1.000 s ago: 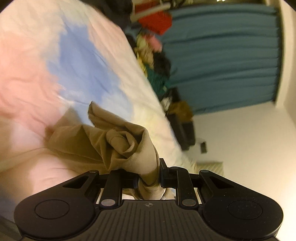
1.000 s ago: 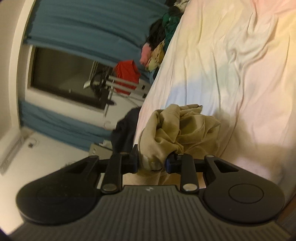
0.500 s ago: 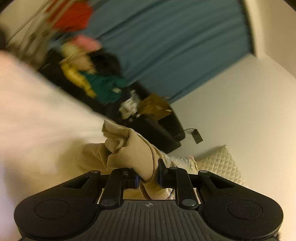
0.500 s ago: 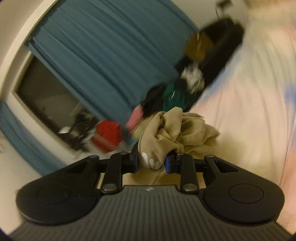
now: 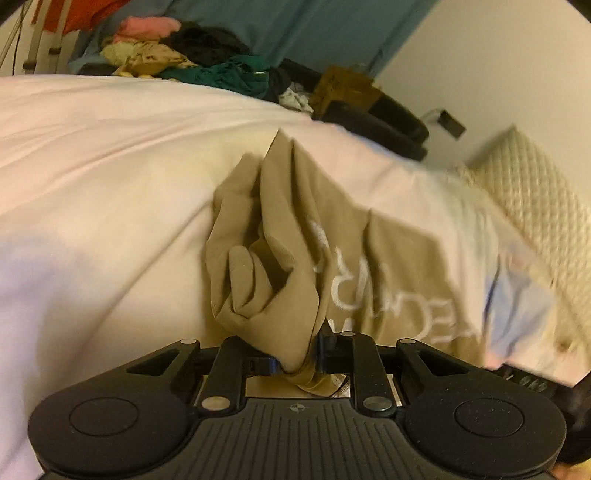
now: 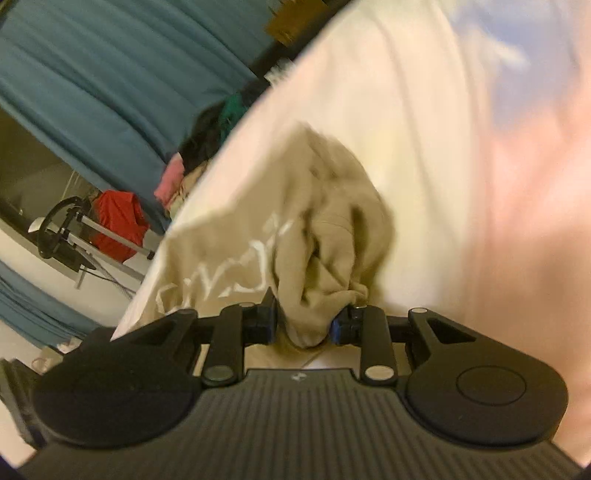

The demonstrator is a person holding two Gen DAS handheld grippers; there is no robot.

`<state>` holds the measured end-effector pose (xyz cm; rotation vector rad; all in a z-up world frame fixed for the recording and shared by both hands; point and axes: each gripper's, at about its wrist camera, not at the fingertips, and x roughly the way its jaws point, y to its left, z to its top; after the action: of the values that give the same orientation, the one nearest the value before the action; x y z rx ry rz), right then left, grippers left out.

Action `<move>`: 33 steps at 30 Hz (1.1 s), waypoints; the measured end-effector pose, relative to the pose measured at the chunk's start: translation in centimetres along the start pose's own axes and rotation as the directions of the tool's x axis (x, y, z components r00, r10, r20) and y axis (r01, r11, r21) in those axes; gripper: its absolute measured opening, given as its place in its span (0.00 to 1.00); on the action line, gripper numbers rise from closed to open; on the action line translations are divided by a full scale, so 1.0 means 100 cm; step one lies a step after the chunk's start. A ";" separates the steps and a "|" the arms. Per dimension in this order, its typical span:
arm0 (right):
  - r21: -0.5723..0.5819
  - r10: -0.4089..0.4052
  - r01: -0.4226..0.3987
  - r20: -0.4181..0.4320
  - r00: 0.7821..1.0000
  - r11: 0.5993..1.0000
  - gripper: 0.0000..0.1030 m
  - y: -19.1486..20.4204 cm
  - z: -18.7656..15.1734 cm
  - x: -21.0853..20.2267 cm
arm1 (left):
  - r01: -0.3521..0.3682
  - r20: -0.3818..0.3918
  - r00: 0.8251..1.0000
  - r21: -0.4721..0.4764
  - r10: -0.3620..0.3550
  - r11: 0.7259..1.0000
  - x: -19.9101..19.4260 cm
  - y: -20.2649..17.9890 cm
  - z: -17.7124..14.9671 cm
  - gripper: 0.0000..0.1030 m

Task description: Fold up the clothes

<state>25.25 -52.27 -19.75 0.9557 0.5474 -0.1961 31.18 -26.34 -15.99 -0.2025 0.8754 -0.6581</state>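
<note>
A tan T-shirt point(image 5: 295, 229) with white lettering lies partly spread on the pastel bed sheet point(image 5: 110, 155), stretched between my two grippers. My left gripper point(image 5: 299, 354) pinches a bunched fold of it; its jaws are opening slightly, and the pads still press the cloth. In the right wrist view the tan T-shirt point(image 6: 332, 206) is crumpled ahead of my right gripper point(image 6: 303, 321), which is shut on another bunch of it. The lettered panel runs off to the left over the bed sheet point(image 6: 424, 147).
A pile of clothes point(image 5: 192, 55) lies along the bed's far edge before a teal curtain point(image 5: 314, 26). A quilted pillow point(image 5: 524, 184) sits at the right. A red garment point(image 6: 118, 225) hangs on a metal rack point(image 6: 62, 229) beside the bed.
Both grippers have swung round and come down toward the bed with the shirt. The cloth, bunched before, now stretches out between them and shows its lettering.
</note>
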 end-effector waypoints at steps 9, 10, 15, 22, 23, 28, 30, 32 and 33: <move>-0.015 -0.123 0.122 -0.041 0.992 0.992 0.36 0.036 0.007 -0.044 | -0.113 0.033 0.993 0.157 0.109 0.981 -0.053 -0.041 0.007 0.70; -0.050 -0.134 0.132 -0.029 0.991 0.990 0.39 0.046 0.006 -0.055 | -0.116 0.048 0.993 0.167 0.110 0.979 -0.068 -0.046 0.007 0.79; -0.214 -0.089 0.107 0.091 0.992 0.971 1.00 0.094 0.006 -0.128 | -0.113 0.168 0.983 0.252 0.071 0.961 -0.147 -0.095 0.005 1.00; -0.398 -0.018 0.108 0.221 0.975 0.911 1.00 0.149 -0.026 -0.242 | -0.125 0.309 0.951 0.299 0.028 0.946 -0.260 -0.146 -0.013 1.00; -0.415 -0.007 0.107 0.234 0.972 0.904 1.00 0.154 -0.033 -0.255 | -0.130 0.324 0.946 0.305 0.026 0.943 -0.276 -0.149 -0.019 1.00; -0.479 0.043 0.104 0.285 0.957 0.872 1.00 0.170 -0.067 -0.306 | -0.172 0.402 0.915 0.334 0.025 0.927 -0.349 -0.164 -0.052 1.00; -0.503 0.059 0.107 0.301 0.952 0.857 1.00 0.174 -0.082 -0.321 | -0.198 0.434 0.900 0.340 0.034 0.919 -0.371 -0.167 -0.069 1.00; -0.527 0.072 0.112 0.317 0.946 0.843 1.00 0.177 -0.098 -0.334 | -0.208 0.455 0.890 0.339 0.034 0.918 -0.390 -0.167 -0.085 1.00; -0.536 0.079 0.115 0.326 0.942 0.836 1.00 0.178 -0.104 -0.339 | -0.207 0.460 0.888 0.342 0.029 0.917 -0.398 -0.167 -0.093 1.00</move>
<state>-0.19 -36.18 6.13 0.3366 0.2664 -0.1989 -1.75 -14.27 10.79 0.0569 0.2987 -0.6195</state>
